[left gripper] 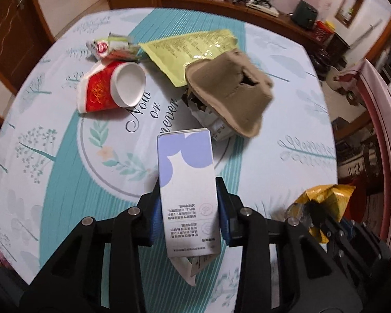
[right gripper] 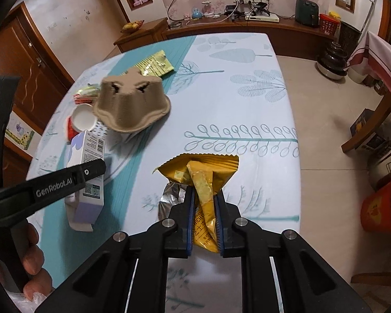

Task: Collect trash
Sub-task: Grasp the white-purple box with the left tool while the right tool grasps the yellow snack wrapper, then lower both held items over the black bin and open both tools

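Note:
My left gripper point(left gripper: 187, 203) is shut on a white and lilac carton box point(left gripper: 186, 182), held above the table; the box also shows in the right wrist view point(right gripper: 87, 172). My right gripper point(right gripper: 204, 198) is shut on a yellow snack wrapper point(right gripper: 203, 177), which shows at the right of the left wrist view point(left gripper: 323, 200). On the table lie a brown egg-carton piece point(left gripper: 229, 91) point(right gripper: 131, 101), a red paper cup point(left gripper: 109, 88) on its side, a yellow-green foil bag point(left gripper: 193, 49) and a crumpled wrapper point(left gripper: 109, 47).
The table point(right gripper: 234, 99) has a white and teal leaf-print cloth. A printed bag point(left gripper: 208, 120) lies under the egg-carton piece. A wooden sideboard point(right gripper: 247, 28) runs along the far wall. Chairs and a red bucket point(right gripper: 380, 208) stand on the floor at the right.

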`<state>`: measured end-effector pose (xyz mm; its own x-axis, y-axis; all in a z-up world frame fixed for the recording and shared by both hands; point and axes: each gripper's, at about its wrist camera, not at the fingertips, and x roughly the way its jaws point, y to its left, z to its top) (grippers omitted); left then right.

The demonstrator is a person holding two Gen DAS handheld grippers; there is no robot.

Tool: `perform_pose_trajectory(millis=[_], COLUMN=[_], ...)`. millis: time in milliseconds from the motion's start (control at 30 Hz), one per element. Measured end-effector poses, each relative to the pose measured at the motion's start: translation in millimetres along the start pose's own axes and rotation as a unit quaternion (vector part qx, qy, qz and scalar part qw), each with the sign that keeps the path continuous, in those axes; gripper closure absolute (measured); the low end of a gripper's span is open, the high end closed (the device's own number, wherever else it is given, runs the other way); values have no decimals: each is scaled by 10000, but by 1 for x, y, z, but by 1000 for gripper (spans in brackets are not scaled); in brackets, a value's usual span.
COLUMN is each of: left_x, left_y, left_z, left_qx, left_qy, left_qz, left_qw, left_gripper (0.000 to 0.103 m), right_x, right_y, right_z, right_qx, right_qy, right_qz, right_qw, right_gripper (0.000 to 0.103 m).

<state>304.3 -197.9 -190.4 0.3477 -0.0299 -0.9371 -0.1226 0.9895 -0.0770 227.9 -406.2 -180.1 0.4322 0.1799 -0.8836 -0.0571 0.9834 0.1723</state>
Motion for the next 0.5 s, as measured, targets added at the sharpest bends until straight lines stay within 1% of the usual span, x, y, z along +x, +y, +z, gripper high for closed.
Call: perform_pose_trajectory(millis=[67, 167, 267, 400, 500], left_x=[-17, -51, -93, -147, -181], left_y=[2, 12, 30, 67, 96], left_z=[-7, -23, -43, -72, -92], left_qx=[142, 392, 749, 1197, 1510], left_qy=[-63, -209, -470, -781, -925], left_qz=[-33, -181, -358, -608, -839], left_qw=[9999, 9988, 9954, 9879, 9806], left_gripper=[71, 71, 71, 71, 71], right_x=[-14, -41, -75, -129, -171], right_y=[4, 16, 36, 78, 118], right_z=[-8, -24, -44, -79, -117], right_qx=[63, 151, 266, 491, 747], right_qy=[-45, -142, -314, -630, -895], right_qz=[11, 19, -17, -207, -449], right_qw=[10000, 9998, 9992, 9966, 9922], right_gripper=[90, 90, 90, 90, 90])
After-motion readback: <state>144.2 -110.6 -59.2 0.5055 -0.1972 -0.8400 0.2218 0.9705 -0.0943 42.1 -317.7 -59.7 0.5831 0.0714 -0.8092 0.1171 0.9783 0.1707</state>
